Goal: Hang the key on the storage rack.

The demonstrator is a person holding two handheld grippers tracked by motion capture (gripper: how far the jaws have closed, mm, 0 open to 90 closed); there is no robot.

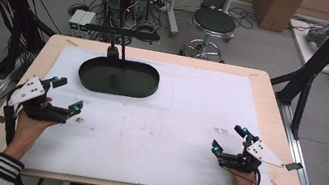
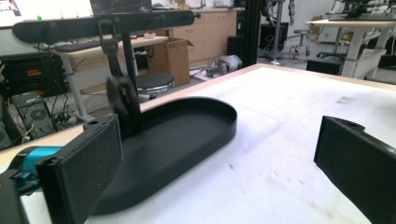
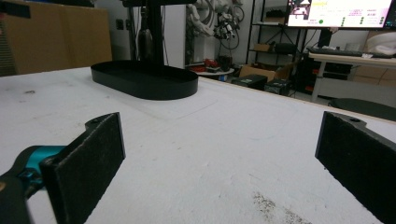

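**Both claws spread wide and empty on either side of the black tray**

The black tray (image 1: 119,77) is the landmark: an oval dish with a low rim, lying on the white mat (image 1: 157,122) toward the far left part of the table (image 1: 273,98); an upright post (image 1: 123,50) rises from it and carries a dark crossbar (image 1: 122,31) above; a black weight (image 2: 122,95) hangs from that bar on a short link, just over the tray's far end. Left of and nearer than the tray, the left claw (image 1: 66,92) sits close to the table's left edge, released, its pads well apart and nothing between them; in the left gripper view the tray's rim lies just ahead of the left pad. Between the tray and the near edge the mat lies bare, apart from faint smudges; that is the open room. Right of the tray and well apart from it, the right claw (image 1: 229,138) rests near the mat's right border, likewise released and holding nothing.
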